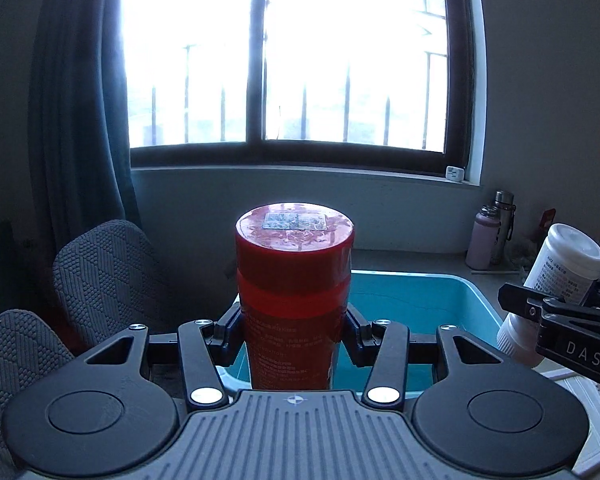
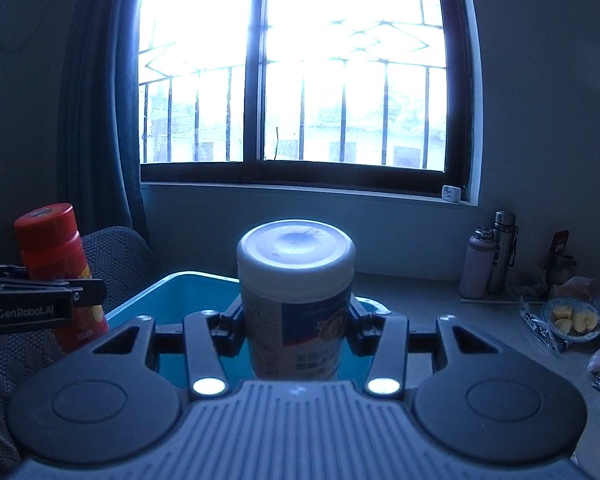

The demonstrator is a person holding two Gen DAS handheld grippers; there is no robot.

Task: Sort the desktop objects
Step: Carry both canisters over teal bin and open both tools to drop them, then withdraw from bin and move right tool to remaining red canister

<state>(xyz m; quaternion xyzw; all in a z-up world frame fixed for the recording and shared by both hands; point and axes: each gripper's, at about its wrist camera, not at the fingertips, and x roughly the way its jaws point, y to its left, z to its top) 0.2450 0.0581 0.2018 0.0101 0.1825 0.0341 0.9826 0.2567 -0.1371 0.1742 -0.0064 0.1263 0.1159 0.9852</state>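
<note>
Left gripper (image 1: pixel 294 336) pinching a red cylindrical canister (image 1: pixel 294 280) low on its body, long axis upright, cap toward the window (image 1: pixel 292 60); right gripper (image 2: pixel 296 330) likewise clamped on a white lidded jar (image 2: pixel 296 280), upright in its own view, tilted somewhat when seen from the left wrist; both containers carried clear of the desk (image 2: pixel 420 296). Directly ahead of and below both, the open teal bin (image 1: pixel 420 296), its near rim just under the fingers, far rim toward the wall under the window; judged the likely drop spot, neither hand clearly nearer. Interior of the bin apparently bare where visible, so room enough for both side by side. To watch: the two grippers close beside each other; grey upholstered chair (image 1: pixel 108 272) off the desk's left edge; flasks (image 2: pixel 488 260) and a dish of food (image 2: pixel 572 316) along the right side, well apart from the bin.
</note>
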